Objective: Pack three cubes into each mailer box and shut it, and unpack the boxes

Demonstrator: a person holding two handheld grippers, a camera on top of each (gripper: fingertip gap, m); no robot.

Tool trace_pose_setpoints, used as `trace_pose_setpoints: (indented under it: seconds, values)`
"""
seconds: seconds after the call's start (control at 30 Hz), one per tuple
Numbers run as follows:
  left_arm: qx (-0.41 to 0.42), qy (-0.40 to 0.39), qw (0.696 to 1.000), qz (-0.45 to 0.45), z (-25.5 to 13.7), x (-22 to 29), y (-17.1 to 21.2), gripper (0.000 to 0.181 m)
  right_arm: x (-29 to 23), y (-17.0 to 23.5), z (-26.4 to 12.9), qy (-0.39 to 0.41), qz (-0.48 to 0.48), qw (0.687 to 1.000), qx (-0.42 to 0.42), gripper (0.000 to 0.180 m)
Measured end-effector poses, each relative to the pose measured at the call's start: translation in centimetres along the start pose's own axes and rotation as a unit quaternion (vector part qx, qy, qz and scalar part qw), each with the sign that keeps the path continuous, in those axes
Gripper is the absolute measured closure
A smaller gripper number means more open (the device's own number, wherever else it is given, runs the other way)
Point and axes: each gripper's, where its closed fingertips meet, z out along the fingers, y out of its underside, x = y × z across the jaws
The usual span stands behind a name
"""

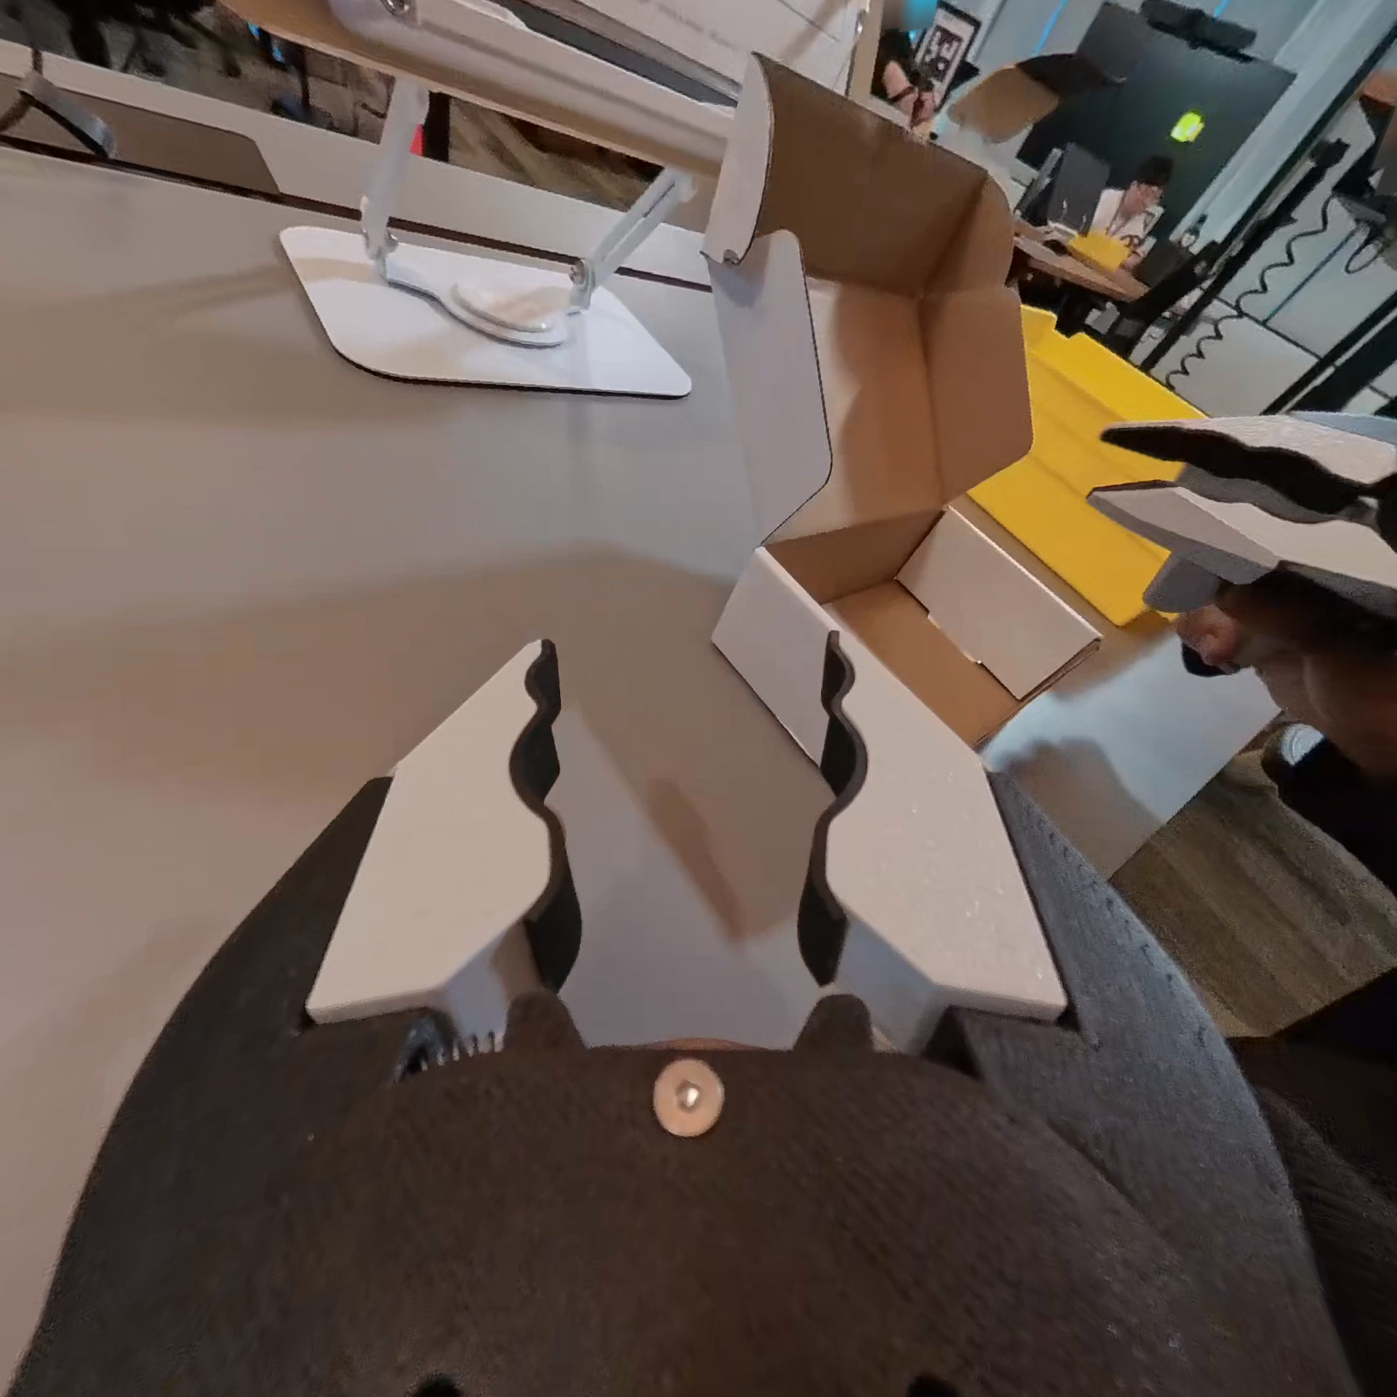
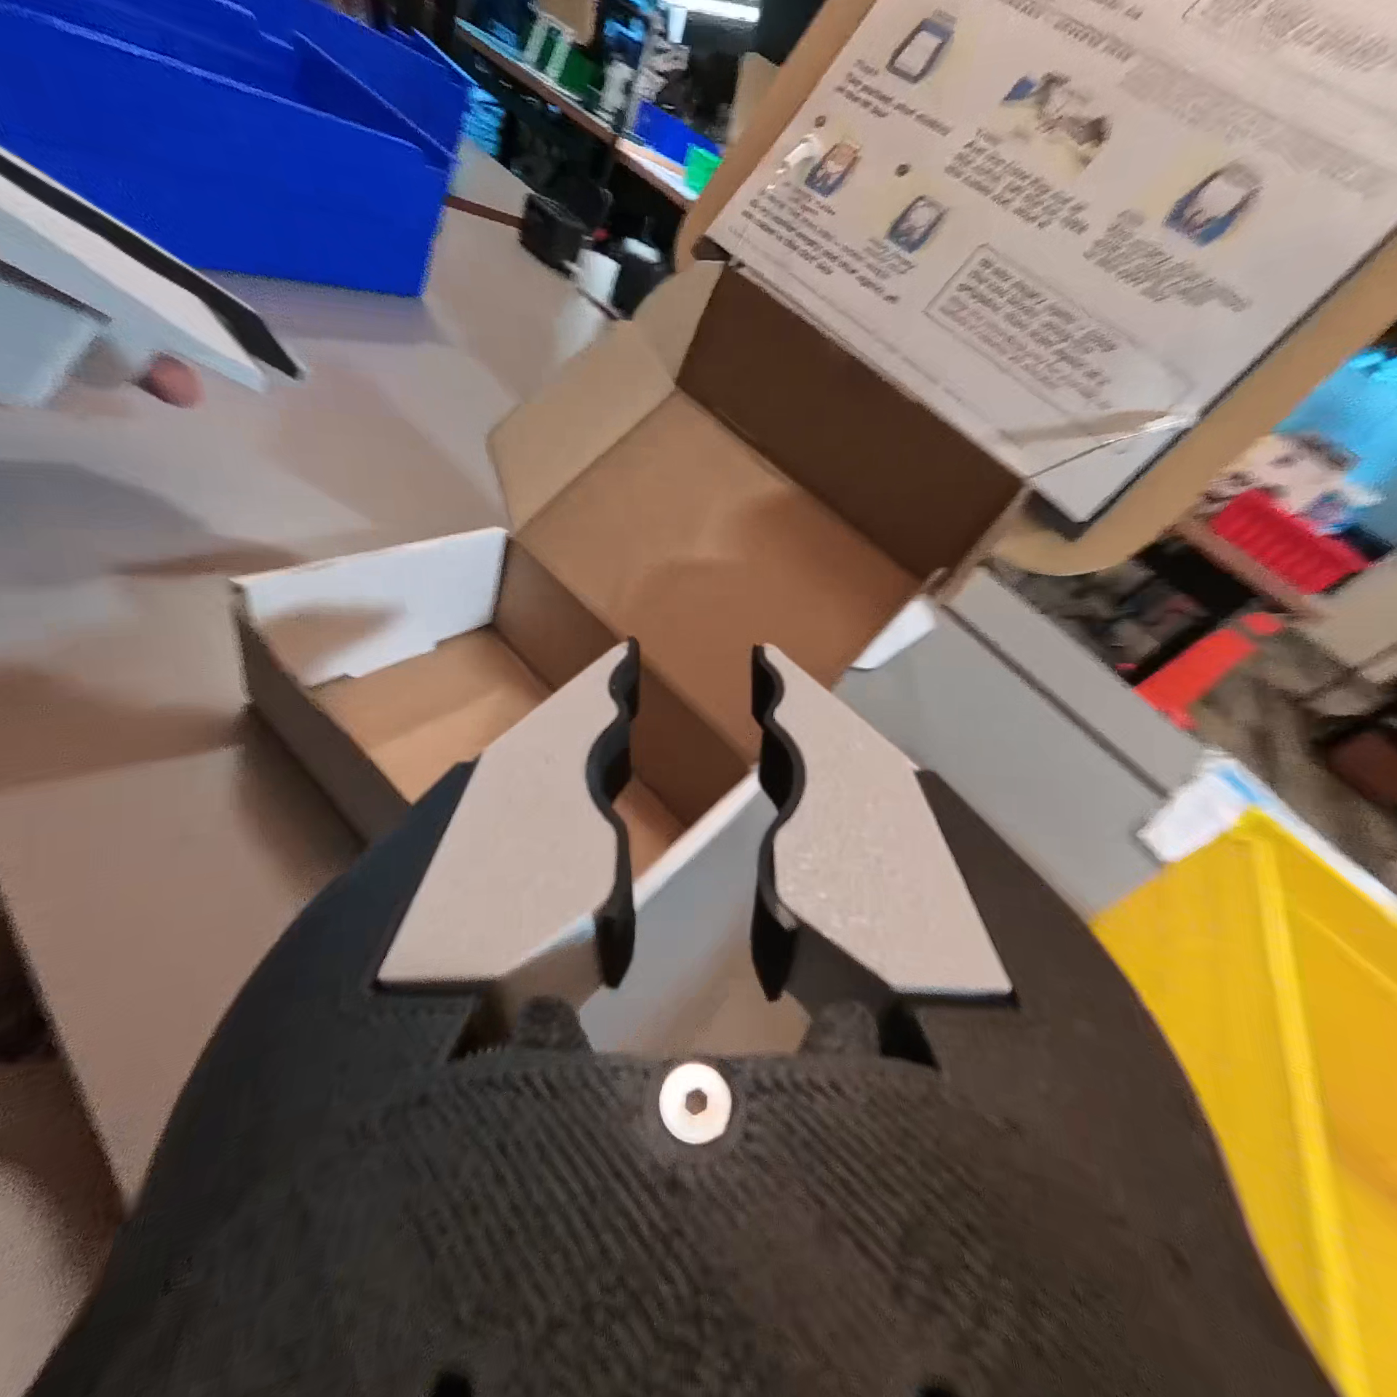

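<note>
On the worktop point(image 1: 227, 529) the mailer box point(image 2: 665, 544) is sitting empty, lid upright. The right gripper point(image 2: 695, 658), narrowly parted and empty, is hovering over it; the left gripper point(image 1: 692, 650) is gaping wide, empty. Dropping in, the right fingers risk clipping the front wall and shoving the light box.

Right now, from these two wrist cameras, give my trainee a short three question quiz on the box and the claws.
1. True or false: the mailer box stands with its lid raised.
2. Which holds something? A: left claw. B: right claw. C: neither.
3. Fill in: the bin beside the box, on the right claw's side, is ____.

Key:
1. True; the visible part of the inside shows no cubes.
2. C; both claws have their fingers apart, nothing between.
3. Yellow.
</note>
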Motion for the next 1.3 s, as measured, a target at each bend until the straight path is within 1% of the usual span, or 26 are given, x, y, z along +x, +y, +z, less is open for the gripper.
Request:
trace_pose_setpoints:
  seconds: [0.07,0.1,0.13,0.17,0.2,0.27,0.37,0.43,0.47,0.57,0.63,0.7,0.77,0.83,0.9,0.93,1.03,1.1,1.17,1.3]
  values:
    - [0.010,-0.001,1.000,0.002,0.2,-0.6,-0.4,0.114,-1.5,0.7,0.9,-0.061,0.039,0.997,-0.010,0.157]
    - [0.016,0.000,1.000,0.002,0.4,-0.9,-0.6,0.115,-2.4,1.6,1.3,-0.085,0.042,0.995,-0.032,0.161]
    - [0.018,0.002,1.000,0.004,0.6,-1.2,-0.7,0.117,-2.9,2.6,1.7,-0.090,0.029,0.994,-0.058,0.164]
    - [0.014,0.006,1.000,0.005,0.9,-1.5,-0.7,0.117,-3.1,2.9,1.8,-0.087,0.016,0.994,-0.066,0.169]
    - [0.011,0.011,1.000,0.003,1.0,-1.6,-0.6,0.118,-3.4,2.6,1.7,-0.089,0.015,0.994,-0.055,0.170]
    - [0.014,0.029,0.999,-0.011,1.1,-1.4,-0.9,0.118,-4.3,1.6,1.1,-0.118,0.051,0.991,-0.030,0.162]
    - [0.015,0.058,0.998,-0.032,1.0,-0.6,-1.0,0.119,-4.6,1.1,-0.5,-0.140,0.102,0.985,-0.010,0.155]
    - [0.011,0.053,0.998,-0.027,0.9,-0.6,-1.0,0.120,-5.2,1.1,-1.8,-0.159,0.119,0.980,-0.006,0.146]
    - [0.015,0.047,0.998,-0.026,0.9,-0.7,-1.1,0.121,-5.6,1.3,-2.4,-0.168,0.116,0.979,-0.009,0.142]
    - [0.021,0.041,0.998,-0.029,1.5,-0.1,-1.6,0.122,-6.2,1.6,-3.5,-0.162,0.069,0.984,-0.015,0.145]
    - [0.001,0.044,0.999,0.006,2.3,0.7,-0.9,0.120,-6.4,1.7,-3.4,-0.156,0.045,0.986,-0.023,0.148]
    - [-0.009,0.028,0.999,0.038,3.0,0.8,-0.5,0.120,-6.9,1.7,-2.8,-0.168,0.044,0.984,-0.040,0.148]
    - [-0.012,0.048,0.998,0.036,3.5,1.6,-0.5,0.121,-7.8,1.7,-2.2,-0.187,0.041,0.980,-0.060,0.148]
    - [-0.028,0.065,0.997,0.041,4.1,2.1,0.1,0.120,-9.0,2.1,-1.4,-0.205,0.019,0.975,-0.085,0.154]
    - [-0.049,0.080,0.995,0.043,4.8,2.2,0.7,0.119,-9.7,2.8,-0.6,-0.202,-0.043,0.972,-0.113,0.164]
    - [-0.053,0.094,0.994,0.035,5.1,2.3,0.7,0.119,-9.9,3.2,-0.2,-0.196,-0.078,0.969,-0.125,0.165]
    - [-0.037,0.139,0.990,-0.016,5.2,2.4,0.0,0.122,-10.3,3.3,0.9,-0.175,-0.130,0.968,-0.125,0.174]
    - [-0.050,0.153,0.987,-0.026,5.0,1.9,0.1,0.124,-10.4,3.1,1.0,-0.174,-0.121,0.970,-0.121,0.176]
    - [-0.073,0.154,0.985,-0.008,4.3,1.3,0.7,0.123,-10.3,2.9,0.9,-0.183,-0.096,0.971,-0.120,0.176]
    - [-0.040,0.109,0.992,0.038,2.2,-0.7,-0.1,0.127,-10.1,2.1,0.8,-0.195,-0.058,0.974,-0.103,0.177]
